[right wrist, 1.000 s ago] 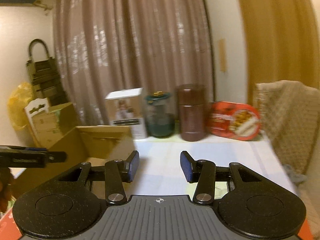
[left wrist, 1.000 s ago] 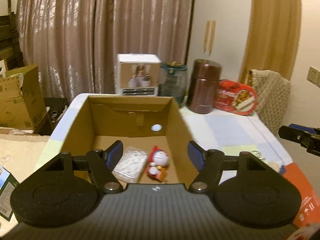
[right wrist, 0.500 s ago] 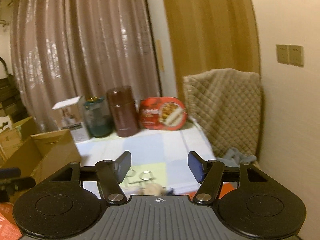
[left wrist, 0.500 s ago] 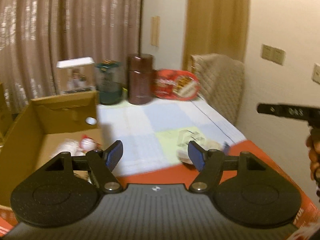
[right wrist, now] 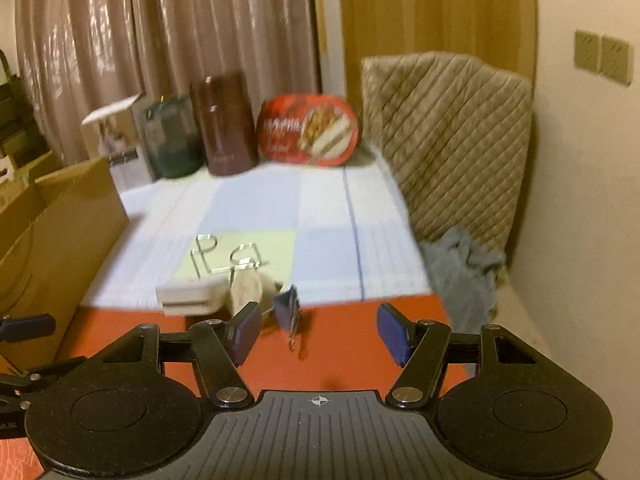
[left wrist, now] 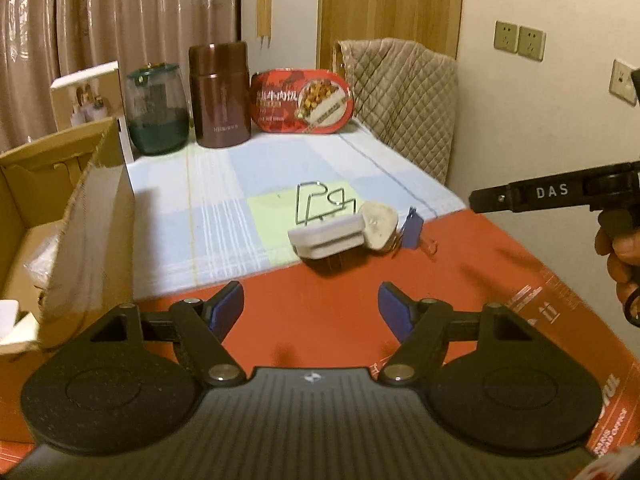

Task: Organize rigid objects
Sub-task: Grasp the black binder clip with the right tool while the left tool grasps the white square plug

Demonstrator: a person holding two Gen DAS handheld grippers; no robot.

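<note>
Both grippers, left (left wrist: 311,309) and right (right wrist: 313,334), stand released and empty over the red board (left wrist: 460,280). Beyond them, at the board's far edge, lie white block (left wrist: 326,236), stone (left wrist: 378,224) and blue clip (right wrist: 289,307).

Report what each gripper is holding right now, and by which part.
Nothing is held. The left gripper and the right gripper both stand open with empty jaws, short of the white rectangular block and blue binder clip.

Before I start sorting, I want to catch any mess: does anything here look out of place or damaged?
A small cluster lies loose where the checked cloth meets the red sheet: a white block, a pale round piece, a bent wire puzzle and a blue binder clip, partly overlapping. The cardboard box has a ragged, torn top edge. Nothing looks spilled.
</note>
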